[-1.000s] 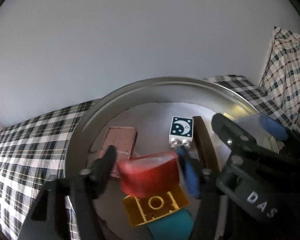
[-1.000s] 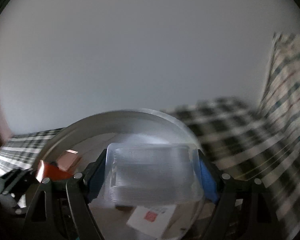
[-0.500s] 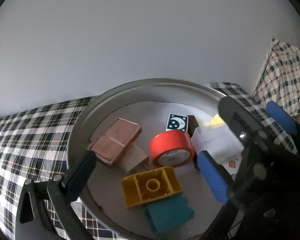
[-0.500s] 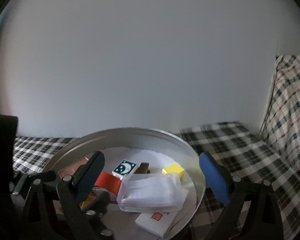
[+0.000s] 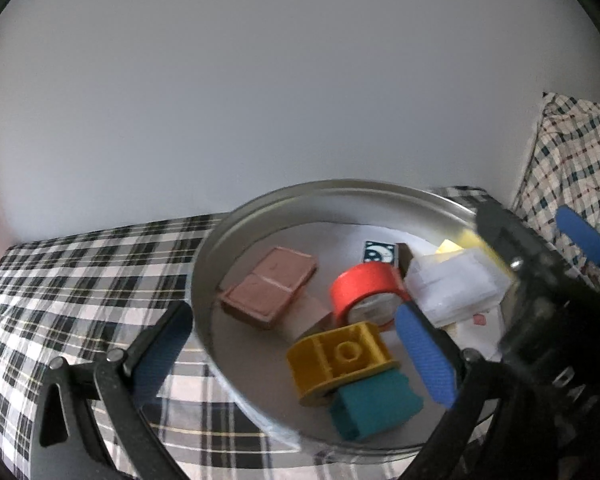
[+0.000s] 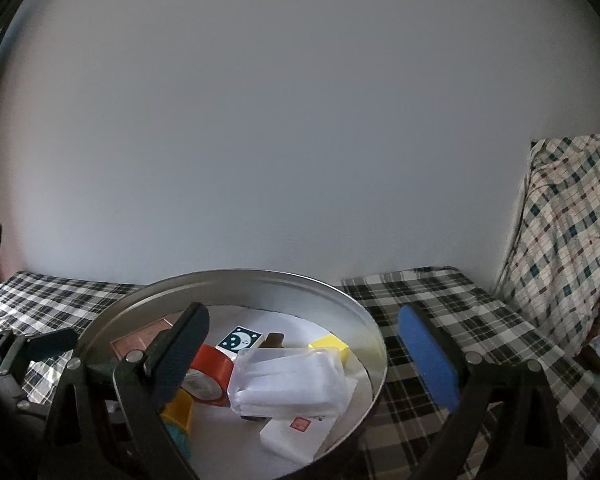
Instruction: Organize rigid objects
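Observation:
A round metal tray (image 5: 204,264) stands on the checked cloth. In it lie a red tape roll (image 5: 366,288), a brown flat box (image 5: 268,286), a yellow block (image 5: 338,356), a teal block (image 5: 374,404), a moon-print block (image 5: 378,251) and a clear plastic box (image 5: 456,284). My left gripper (image 5: 292,350) hangs open over the tray's near side, holding nothing. My right gripper (image 6: 304,360) is open too, above and behind the clear plastic box (image 6: 288,380), which rests on a white card (image 6: 296,432). The red tape roll (image 6: 210,372) lies left of that box.
A checked cloth (image 6: 440,308) covers the surface around the tray (image 6: 260,276), up to a plain white wall. At the far right, something tall is draped in a lighter checked fabric (image 6: 568,232). A small yellow block (image 6: 328,348) sits at the tray's back right.
My left gripper let go of the red tape roll and my right let go of the clear plastic box. Both things now lie in the tray. Both grippers opened wide and drew back.

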Demonstrator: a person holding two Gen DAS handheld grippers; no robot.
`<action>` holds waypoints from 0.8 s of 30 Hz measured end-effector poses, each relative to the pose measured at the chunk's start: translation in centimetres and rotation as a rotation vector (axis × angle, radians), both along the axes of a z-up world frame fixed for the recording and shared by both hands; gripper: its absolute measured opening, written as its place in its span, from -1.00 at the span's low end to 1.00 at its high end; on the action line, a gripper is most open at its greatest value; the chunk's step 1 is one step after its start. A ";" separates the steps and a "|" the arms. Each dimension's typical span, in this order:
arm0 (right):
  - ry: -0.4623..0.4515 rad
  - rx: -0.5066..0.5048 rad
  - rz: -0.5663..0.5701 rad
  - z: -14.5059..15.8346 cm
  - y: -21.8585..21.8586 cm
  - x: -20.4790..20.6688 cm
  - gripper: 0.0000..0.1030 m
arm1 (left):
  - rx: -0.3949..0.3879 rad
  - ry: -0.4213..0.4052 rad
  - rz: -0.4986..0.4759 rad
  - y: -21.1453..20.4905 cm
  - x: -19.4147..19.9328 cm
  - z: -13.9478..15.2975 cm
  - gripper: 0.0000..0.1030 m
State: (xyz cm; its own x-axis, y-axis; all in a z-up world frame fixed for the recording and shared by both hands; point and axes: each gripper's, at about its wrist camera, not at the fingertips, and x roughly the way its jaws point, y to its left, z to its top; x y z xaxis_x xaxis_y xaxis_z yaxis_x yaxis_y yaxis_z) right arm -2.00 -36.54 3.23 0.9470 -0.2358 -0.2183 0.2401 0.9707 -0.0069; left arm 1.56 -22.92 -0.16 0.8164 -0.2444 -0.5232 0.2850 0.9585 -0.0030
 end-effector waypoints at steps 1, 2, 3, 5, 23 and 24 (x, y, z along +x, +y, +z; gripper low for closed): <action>-0.004 -0.001 -0.006 0.0 0.0 -0.1 0.89 | 0.001 -0.003 0.008 0.2 0.0 0.0 0.99; -0.010 -0.001 -0.013 0.1 0.2 -0.4 0.89 | -0.004 -0.006 0.013 0.5 0.0 0.0 0.99; -0.018 0.005 -0.019 0.2 0.2 -0.7 0.89 | -0.011 -0.011 0.016 0.7 -0.1 0.1 0.99; -0.029 0.015 -0.023 0.2 0.3 -1.0 0.89 | -0.024 -0.024 0.022 1.1 -0.3 0.2 0.99; -0.247 -0.131 -0.129 1.1 4.5 -9.1 0.89 | -0.014 -0.143 -0.006 2.3 -4.4 1.2 0.99; -0.265 -0.142 -0.138 1.1 4.7 -9.6 0.89 | -0.014 -0.150 -0.008 2.4 -4.7 1.2 0.99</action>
